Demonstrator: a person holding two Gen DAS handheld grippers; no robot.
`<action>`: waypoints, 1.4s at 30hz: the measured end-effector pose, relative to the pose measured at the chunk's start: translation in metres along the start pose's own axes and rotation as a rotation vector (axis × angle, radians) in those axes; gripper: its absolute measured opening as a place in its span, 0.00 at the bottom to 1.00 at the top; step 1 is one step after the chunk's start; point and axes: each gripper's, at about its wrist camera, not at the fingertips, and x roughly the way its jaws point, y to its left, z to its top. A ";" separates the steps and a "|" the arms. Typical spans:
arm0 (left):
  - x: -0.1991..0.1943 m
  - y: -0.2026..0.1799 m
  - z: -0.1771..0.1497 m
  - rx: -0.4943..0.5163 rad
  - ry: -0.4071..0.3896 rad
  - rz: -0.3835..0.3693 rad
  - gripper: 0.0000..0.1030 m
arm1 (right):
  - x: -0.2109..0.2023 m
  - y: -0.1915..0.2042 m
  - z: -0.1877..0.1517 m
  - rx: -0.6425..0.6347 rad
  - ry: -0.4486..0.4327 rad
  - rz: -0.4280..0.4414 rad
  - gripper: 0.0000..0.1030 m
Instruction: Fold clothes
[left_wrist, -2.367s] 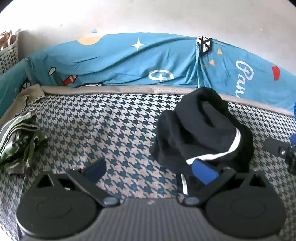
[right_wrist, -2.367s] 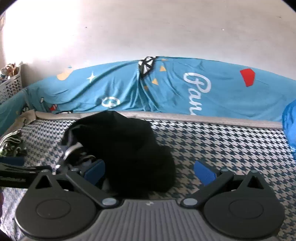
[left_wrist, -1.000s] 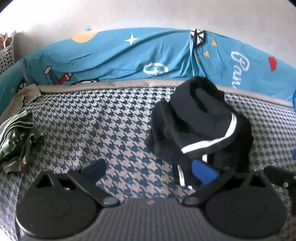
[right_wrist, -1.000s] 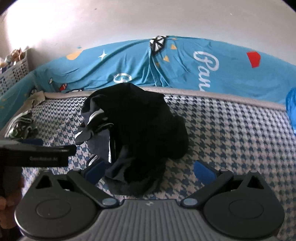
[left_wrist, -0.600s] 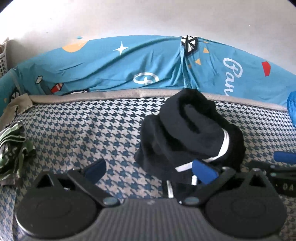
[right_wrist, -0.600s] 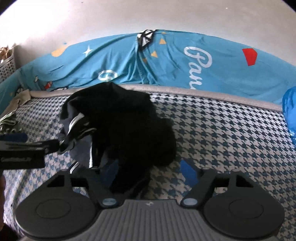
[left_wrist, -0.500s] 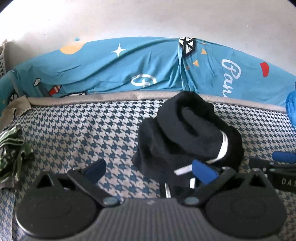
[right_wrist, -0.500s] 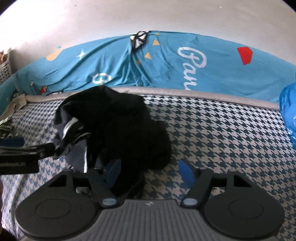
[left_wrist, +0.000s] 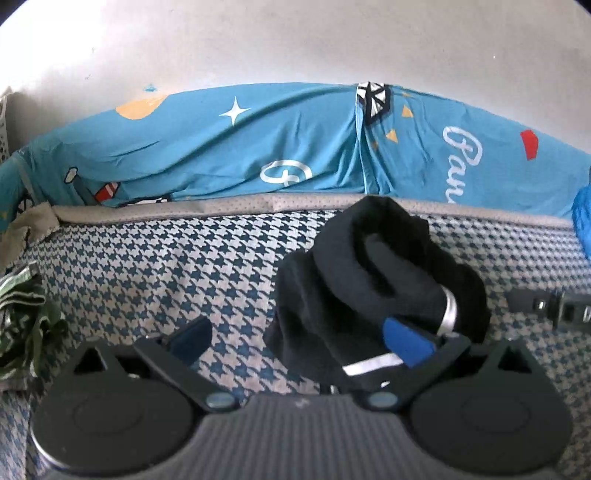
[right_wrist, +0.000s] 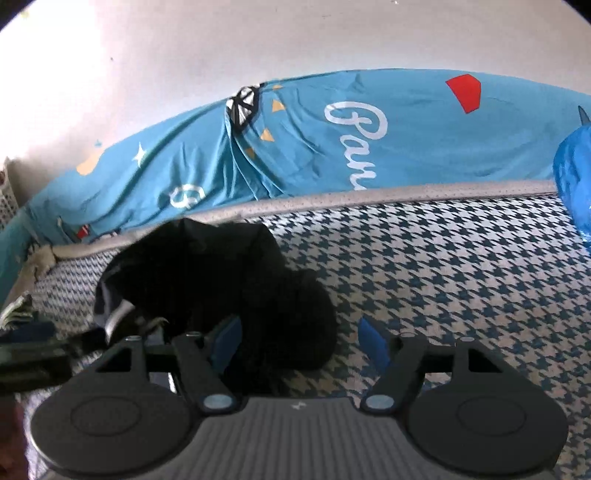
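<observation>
Garment (left_wrist: 373, 280): black, white-striped, bunched in a heap mid-bed (left_wrist: 184, 266) — not flat, not folded.
Left gripper (left_wrist: 299, 339): fingers apart, right pad at the heap's near edge — placed to pinch.
Right gripper (right_wrist: 299, 341): fingers apart, left pad against the cloth.

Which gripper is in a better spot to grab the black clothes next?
Probably the right gripper: its open fingers already straddle an edge of the crumpled black garment with white stripes. The left gripper is open too, with only one finger over the cloth.
</observation>
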 end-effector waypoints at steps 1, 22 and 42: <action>0.001 -0.002 -0.001 0.007 0.004 0.006 1.00 | 0.001 0.001 0.000 -0.002 -0.004 0.000 0.71; -0.006 0.053 0.001 -0.135 0.027 0.163 1.00 | 0.027 0.072 -0.011 -0.077 -0.032 0.315 0.81; -0.002 0.051 0.000 -0.145 0.030 0.175 1.00 | 0.022 0.056 0.011 -0.019 -0.149 0.219 0.13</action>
